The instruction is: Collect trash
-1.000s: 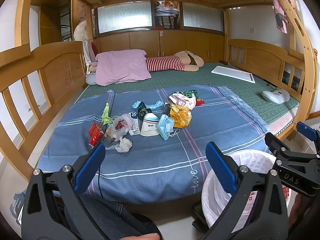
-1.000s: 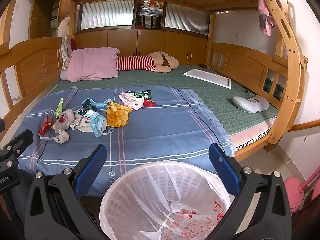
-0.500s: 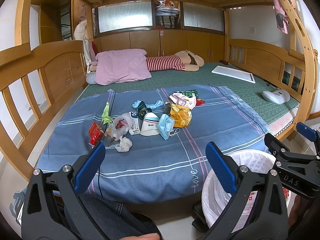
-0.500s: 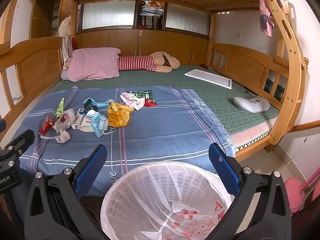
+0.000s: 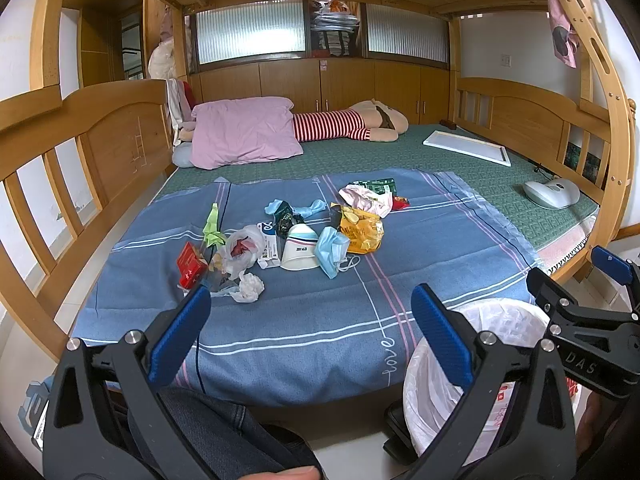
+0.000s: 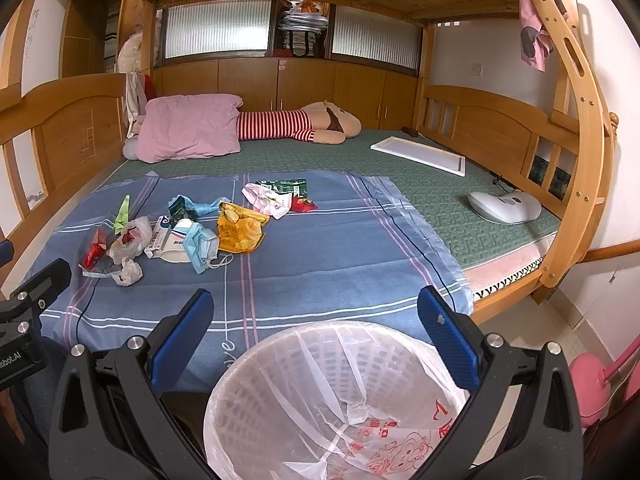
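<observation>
Fingers on both grippers are spread wide with nothing between them: the left gripper point(image 5: 308, 320) hangs over the near edge of the bed point(image 5: 320, 332), the right gripper point(image 6: 316, 320) above the lined trash bin point(image 6: 336, 396). The trash pile point(image 5: 296, 236) lies on the blue sheet at about 12 o'clock from the left gripper, well apart. Best to begin with the closest piece, the crumpled white tissue point(image 5: 250, 287) at 11 o'clock, pinching only paper, not sheet, then carry it toward 4 o'clock to the bin.
</observation>
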Demonstrator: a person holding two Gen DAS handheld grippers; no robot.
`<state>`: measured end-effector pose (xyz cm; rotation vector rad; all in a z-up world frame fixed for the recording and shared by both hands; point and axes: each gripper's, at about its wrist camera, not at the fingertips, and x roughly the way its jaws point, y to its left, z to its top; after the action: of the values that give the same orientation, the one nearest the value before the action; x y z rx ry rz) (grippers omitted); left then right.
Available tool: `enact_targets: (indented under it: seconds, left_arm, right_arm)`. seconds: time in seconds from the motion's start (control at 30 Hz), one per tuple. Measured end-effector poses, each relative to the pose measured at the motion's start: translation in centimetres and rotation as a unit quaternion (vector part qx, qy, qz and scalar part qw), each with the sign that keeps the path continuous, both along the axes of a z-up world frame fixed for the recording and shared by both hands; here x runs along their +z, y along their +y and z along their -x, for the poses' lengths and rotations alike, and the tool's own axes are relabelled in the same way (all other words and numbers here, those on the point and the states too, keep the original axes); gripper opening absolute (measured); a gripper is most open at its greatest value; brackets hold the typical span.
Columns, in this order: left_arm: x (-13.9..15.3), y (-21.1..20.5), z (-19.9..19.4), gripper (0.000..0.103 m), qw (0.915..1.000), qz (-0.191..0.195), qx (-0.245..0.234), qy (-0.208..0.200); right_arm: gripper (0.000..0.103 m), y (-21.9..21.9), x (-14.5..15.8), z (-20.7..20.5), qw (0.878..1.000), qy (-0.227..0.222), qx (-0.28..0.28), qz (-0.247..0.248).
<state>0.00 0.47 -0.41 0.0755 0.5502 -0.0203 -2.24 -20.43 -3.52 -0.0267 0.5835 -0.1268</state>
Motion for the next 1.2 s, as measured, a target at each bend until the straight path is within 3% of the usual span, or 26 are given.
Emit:
enact_targets:
  seconds: [1.2]
  left_arm:
    - [-1.7, 0.2, 0.2, 0.100, 1.0000, 0.003, 0.002, 0.003]
  right_arm:
    - [0.100, 0.4, -0.6, 0.2, 1.000, 0.003, 0.001, -0.005]
